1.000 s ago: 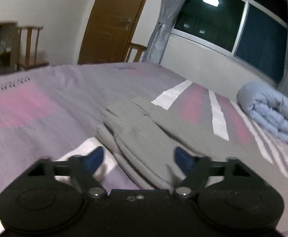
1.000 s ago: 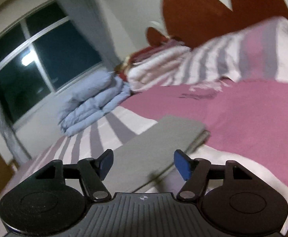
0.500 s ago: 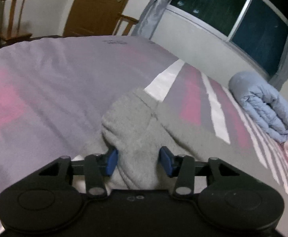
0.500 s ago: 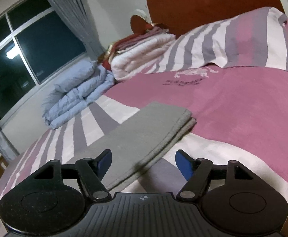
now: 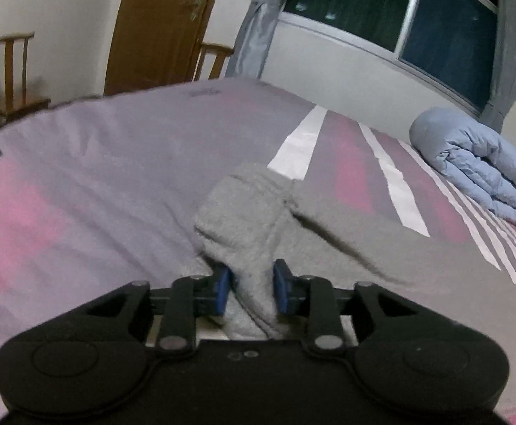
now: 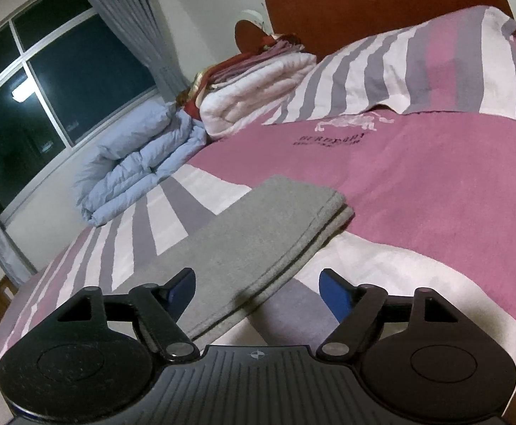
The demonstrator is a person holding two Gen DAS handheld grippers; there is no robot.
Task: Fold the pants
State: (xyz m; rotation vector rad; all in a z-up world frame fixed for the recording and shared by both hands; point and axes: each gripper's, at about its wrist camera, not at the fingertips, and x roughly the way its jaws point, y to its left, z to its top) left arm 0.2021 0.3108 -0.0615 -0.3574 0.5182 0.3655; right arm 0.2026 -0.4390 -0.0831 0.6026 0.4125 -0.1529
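Observation:
Grey pants [image 5: 244, 219] lie folded lengthwise on the striped pink and grey bedspread [image 5: 98, 177]. In the left wrist view one end of the pants is bunched up, and my left gripper [image 5: 251, 276] is closing on it, with its blue pads pressing the fabric from both sides. In the right wrist view the other end of the pants [image 6: 258, 226] lies flat in neat layers. My right gripper [image 6: 258, 283] hovers over the near edge of that end. Its jaws are opening, with the cloth's edge between them and neither pad touching it.
A rolled light-blue duvet [image 5: 477, 166] lies by the window [image 5: 435, 17], also seen as the duvet [image 6: 134, 163] beside stacked white quilts [image 6: 258, 85]. A striped pillow [image 6: 435, 71] leans on the red headboard [image 6: 329, 0]. Wooden chairs [image 5: 13, 71] and a door [image 5: 162, 24] stand beyond the bed.
My left gripper moved forward over the pants' end and closed on it, bunching the fabric. My right gripper's jaws spread a little wider and it dipped slightly over the flat end.

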